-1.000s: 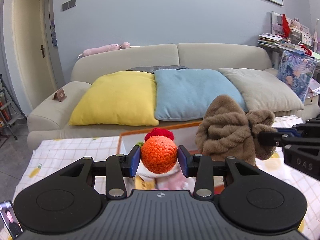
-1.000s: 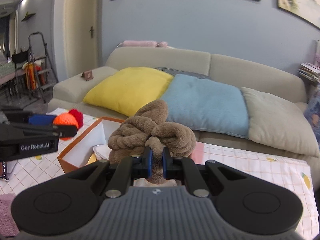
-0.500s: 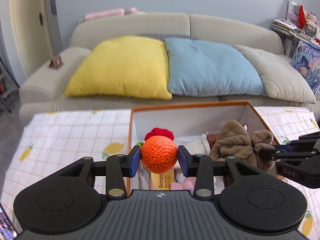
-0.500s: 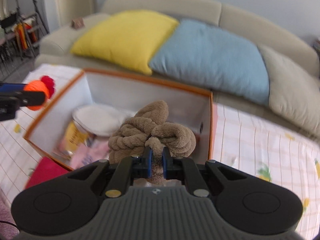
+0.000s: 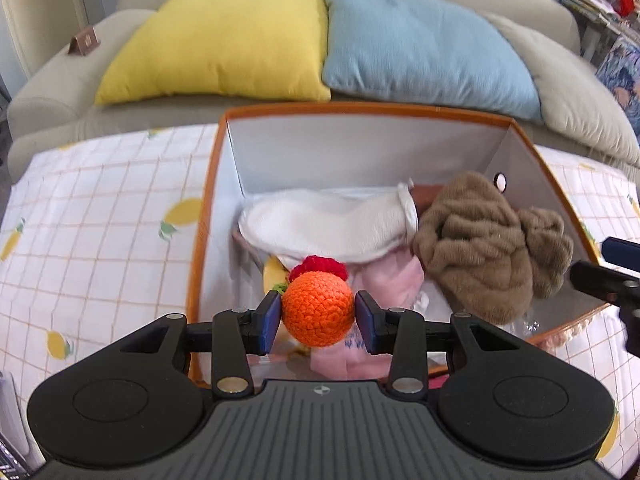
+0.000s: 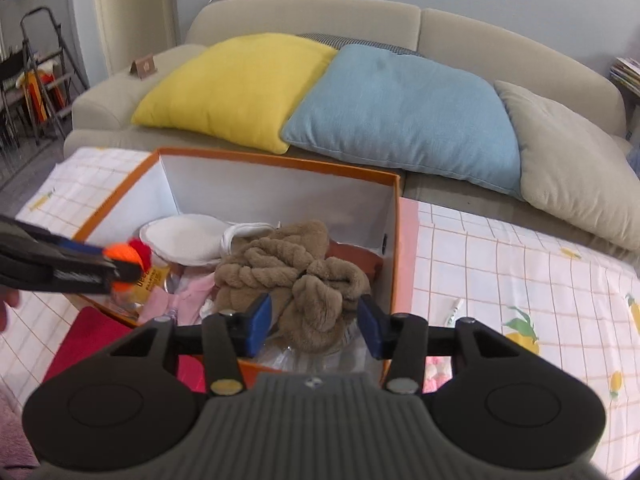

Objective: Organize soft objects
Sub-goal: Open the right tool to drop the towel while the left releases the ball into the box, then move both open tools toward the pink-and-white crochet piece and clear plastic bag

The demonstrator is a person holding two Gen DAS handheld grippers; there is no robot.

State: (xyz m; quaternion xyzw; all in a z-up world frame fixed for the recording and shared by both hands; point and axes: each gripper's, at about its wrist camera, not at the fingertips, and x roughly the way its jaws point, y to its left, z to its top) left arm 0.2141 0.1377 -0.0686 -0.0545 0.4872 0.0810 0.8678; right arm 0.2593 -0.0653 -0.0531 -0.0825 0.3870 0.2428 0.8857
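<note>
The right gripper (image 6: pixel 314 326) has just been opening its jaws, and they now stand apart with the blue pads clear of the fuzzy brown knotted plush toy (image 6: pixel 296 276), which lies between and beyond them; the toy rests inside the orange-rimmed white cardboard box (image 6: pixel 280 168), toward its right near corner, on top of a white padded cloth (image 6: pixel 184 240) and pale pink fabric (image 6: pixel 188 298). The left gripper (image 5: pixel 318 316) clamps the orange crocheted yarn ball (image 5: pixel 318 308) between its 2 blue pads, a small red crocheted tuft (image 5: pixel 318 266) poking up behind it; the ball hangs over the box's near left part.

To finish this step well, the right gripper should probably lift straight away from the toy so no loop of plush snags on a pad; a sideways pull could drag the toy over the near wall. The left gripper should likely carry the ball lower, above the pink fabric left of the brown toy, before letting go; being round, it may roll, so a pocket between the soft things seems safer than the smooth white cloth; the 2 grippers sit near each other, so moving 1 at a time avoids a knock.
</note>
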